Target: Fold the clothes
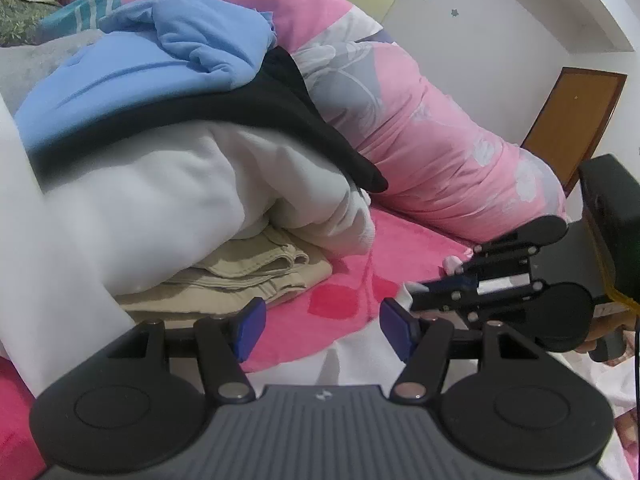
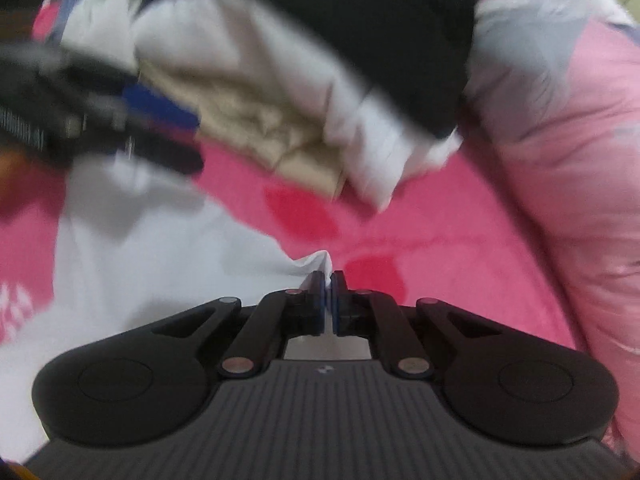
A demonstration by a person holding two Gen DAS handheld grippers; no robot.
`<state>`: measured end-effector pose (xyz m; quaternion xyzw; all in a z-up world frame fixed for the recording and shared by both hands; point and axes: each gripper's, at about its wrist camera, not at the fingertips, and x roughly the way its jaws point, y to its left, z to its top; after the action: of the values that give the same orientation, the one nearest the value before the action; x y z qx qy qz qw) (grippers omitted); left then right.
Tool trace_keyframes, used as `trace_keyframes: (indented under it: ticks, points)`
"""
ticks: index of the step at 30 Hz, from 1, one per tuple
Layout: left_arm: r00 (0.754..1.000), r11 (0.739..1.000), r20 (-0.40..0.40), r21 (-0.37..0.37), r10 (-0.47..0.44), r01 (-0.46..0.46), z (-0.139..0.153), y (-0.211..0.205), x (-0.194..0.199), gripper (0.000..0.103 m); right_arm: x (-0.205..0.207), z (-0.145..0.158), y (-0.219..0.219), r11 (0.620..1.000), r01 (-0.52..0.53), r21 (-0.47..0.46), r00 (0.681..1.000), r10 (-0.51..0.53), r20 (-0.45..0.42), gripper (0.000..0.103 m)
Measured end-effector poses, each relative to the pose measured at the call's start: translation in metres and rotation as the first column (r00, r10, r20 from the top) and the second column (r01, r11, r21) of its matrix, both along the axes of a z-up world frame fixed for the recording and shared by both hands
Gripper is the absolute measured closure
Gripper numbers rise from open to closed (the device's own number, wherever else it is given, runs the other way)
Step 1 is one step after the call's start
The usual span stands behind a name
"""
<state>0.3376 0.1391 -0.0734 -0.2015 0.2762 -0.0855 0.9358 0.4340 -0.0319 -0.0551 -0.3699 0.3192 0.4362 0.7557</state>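
A white garment (image 2: 152,264) lies spread on the pink bed sheet (image 2: 440,240). My right gripper (image 2: 329,298) is shut on its pinched corner. In the left wrist view the right gripper (image 1: 416,290) shows at the right, holding that white cloth (image 1: 360,356). My left gripper (image 1: 322,330) is open and empty just above the sheet, with the white cloth below it. It shows blurred at the left of the right wrist view (image 2: 160,112). A stack of clothes stands beyond: beige (image 1: 248,272) at the bottom, then white (image 1: 180,192), black (image 1: 260,108) and blue (image 1: 140,76).
A pink floral duvet (image 1: 432,140) is bunched along the back and right of the bed. A wooden board (image 1: 572,120) leans against the white wall at the far right. A blurred white cloth edge (image 1: 48,280) crosses the left of the left wrist view.
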Motion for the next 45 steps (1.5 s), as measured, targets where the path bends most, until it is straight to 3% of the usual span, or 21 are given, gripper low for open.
trace_keyframes:
  ticks: [6,9,11,13,16,18,20,22,26,29,32,34,35,38,39,42,45]
  points:
    - [1.000,0.999,0.010,0.049,-0.008,0.008,0.000,-0.006,-0.002,0.039,0.003,-0.032,0.005,0.998,0.047,0.044,0.999,-0.047,-0.012,0.099]
    - [1.000,0.991,-0.013,0.130,-0.020,0.022,-0.004,-0.019,0.000,0.039,0.014,-0.033,0.002,0.969,0.167,0.180,0.985,-0.155,-0.079,0.095]
    - [0.999,0.985,-0.047,0.168,-0.024,0.031,-0.009,-0.023,0.003,0.039,0.024,-0.028,-0.007,0.920,0.269,0.284,0.960,-0.233,-0.153,0.079]
    - [0.997,0.984,-0.074,0.173,-0.020,0.033,-0.013,-0.024,0.005,0.039,0.036,-0.011,-0.026,0.841,0.374,0.390,0.926,-0.313,-0.212,0.065]
    - [0.997,0.987,-0.076,0.157,-0.017,0.029,-0.014,-0.020,0.005,0.039,0.049,0.023,-0.062,0.698,0.493,0.519,0.869,-0.428,-0.249,0.055]
    - [0.997,0.986,-0.076,0.165,-0.016,0.028,-0.014,-0.021,0.004,0.039,0.057,0.044,-0.088,0.622,0.551,0.557,0.820,-0.529,-0.219,0.051]
    - [0.997,0.984,-0.077,0.177,-0.016,0.029,-0.014,-0.023,0.004,0.039,0.063,0.055,-0.109,0.571,0.620,0.538,0.752,-0.627,-0.201,0.050]
    - [0.997,0.983,-0.076,0.180,-0.015,0.029,-0.014,-0.023,0.004,0.039,0.071,0.052,-0.127,0.522,0.698,0.490,0.683,-0.690,-0.238,0.050]
    - [0.996,0.984,-0.083,0.178,-0.011,0.026,-0.014,-0.022,0.004,0.039,0.082,0.025,-0.145,0.468,0.800,0.374,0.583,-0.754,-0.303,0.050]
    - [0.996,0.983,-0.085,0.184,-0.010,0.026,-0.014,-0.023,0.004,0.039,0.078,0.009,-0.151,0.451,0.824,0.343,0.553,-0.771,-0.314,0.050]
    - [0.996,0.981,-0.085,0.190,-0.010,0.026,-0.014,-0.023,0.004,0.039,0.077,-0.003,-0.149,0.460,0.819,0.342,0.560,-0.772,-0.302,0.052]
    - [0.996,0.981,-0.086,0.191,-0.011,0.027,-0.015,-0.024,0.004,0.039,0.084,-0.009,-0.148,0.437,0.841,0.318,0.521,-0.812,-0.263,0.051]
    - [0.996,0.981,-0.087,0.191,-0.011,0.027,-0.015,-0.024,0.005,0.039,0.090,-0.014,-0.146,0.408,0.859,0.308,0.488,-0.833,-0.259,0.051]
    - [0.996,0.981,-0.087,0.193,-0.011,0.028,-0.015,-0.024,0.005,0.039,0.095,-0.025,-0.167,0.275,0.917,0.290,0.369,-0.859,-0.353,0.051]
    - [0.996,0.981,-0.087,0.193,-0.011,0.028,-0.015,-0.023,0.005,0.039,0.093,-0.026,-0.173,0.248,0.921,0.299,0.353,-0.856,-0.378,0.053]
    - [0.996,0.980,-0.087,0.195,-0.011,0.028,-0.015,-0.023,0.005,0.039,0.083,-0.019,-0.173,0.227,0.908,0.354,0.354,-0.865,-0.355,0.053]
    - [0.996,0.979,-0.086,0.204,-0.012,0.029,-0.015,-0.024,0.005,0.039,0.076,-0.002,-0.158,0.292,0.874,0.388,0.415,-0.863,-0.287,0.053]
